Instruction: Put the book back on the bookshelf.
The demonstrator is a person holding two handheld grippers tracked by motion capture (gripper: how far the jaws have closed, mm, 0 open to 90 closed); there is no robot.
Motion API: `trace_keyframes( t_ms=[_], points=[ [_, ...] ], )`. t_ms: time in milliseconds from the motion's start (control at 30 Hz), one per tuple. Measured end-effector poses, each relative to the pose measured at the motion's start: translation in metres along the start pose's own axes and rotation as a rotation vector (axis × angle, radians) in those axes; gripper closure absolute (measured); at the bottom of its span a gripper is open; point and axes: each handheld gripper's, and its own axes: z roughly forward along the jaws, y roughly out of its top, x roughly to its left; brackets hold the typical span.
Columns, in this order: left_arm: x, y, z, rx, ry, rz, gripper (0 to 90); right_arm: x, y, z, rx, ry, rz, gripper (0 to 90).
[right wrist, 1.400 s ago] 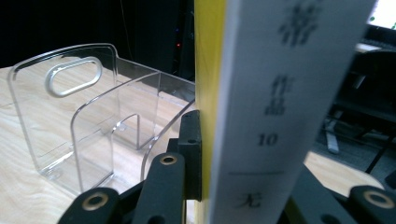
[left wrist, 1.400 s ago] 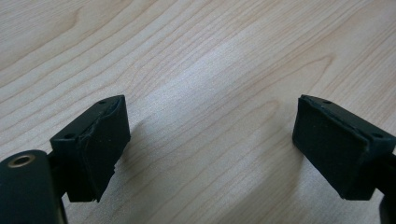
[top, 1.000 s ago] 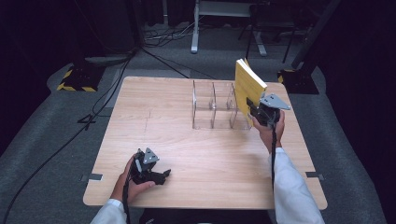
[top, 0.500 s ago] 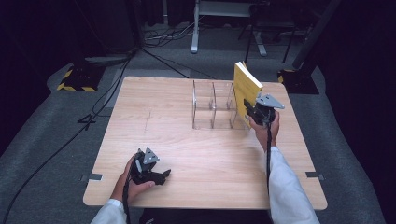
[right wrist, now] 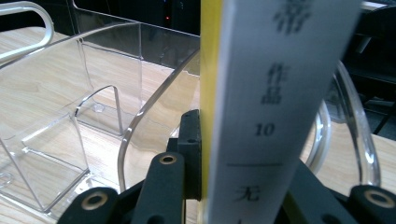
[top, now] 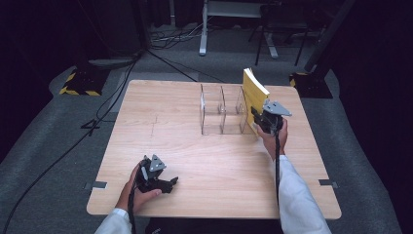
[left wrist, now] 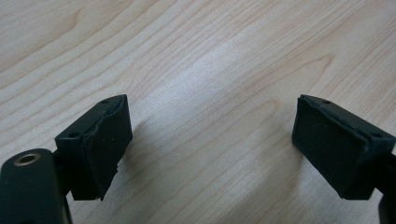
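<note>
A yellow book [top: 254, 95] with a white spine [right wrist: 275, 93] stands upright in my right gripper [top: 261, 122], which is shut on its lower edge. The book hangs at the right end of a clear acrylic rack [top: 221, 114], over its rightmost slot. In the right gripper view the rack's curved dividers [right wrist: 107, 70] lie just behind and left of the book, and one black pad [right wrist: 189, 140] presses on the yellow cover. My left gripper [top: 170, 184] rests low on the table's front left, jaws wide open over bare wood [left wrist: 210, 56], nothing between its fingers [left wrist: 100, 144].
The wooden table [top: 160, 126] carries the rack at its back middle. Cables and stand legs [top: 204, 44] lie on the dark floor behind the table. A black and yellow block [top: 78, 80] sits off the back left corner.
My right hand has sunk a little with the book and drifted slightly left toward the rack. The left hand has kept still.
</note>
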Motion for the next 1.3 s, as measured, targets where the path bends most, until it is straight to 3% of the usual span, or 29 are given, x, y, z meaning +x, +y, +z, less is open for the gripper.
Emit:
trace_keyframes(
  t_ms=[733,967,1067,1300],
  points=[
    [-0.002,0.000,0.000,0.001,-0.006,-0.005,12.8,-0.004,-0.016,-0.011,0.027,-0.012,0.026,69.6],
    [-0.002,0.000,0.000,0.001,-0.004,-0.007,12.7,-0.007,-0.015,-0.019,0.049,0.010,0.011,70.9],
    [-0.002,0.000,0.000,0.001,-0.004,-0.007,12.7,-0.008,-0.012,-0.025,0.071,0.024,-0.036,70.9],
    [-0.002,0.000,0.000,0.001,-0.004,-0.008,12.7,-0.012,-0.011,-0.032,0.090,0.045,-0.060,69.5]
  ],
)
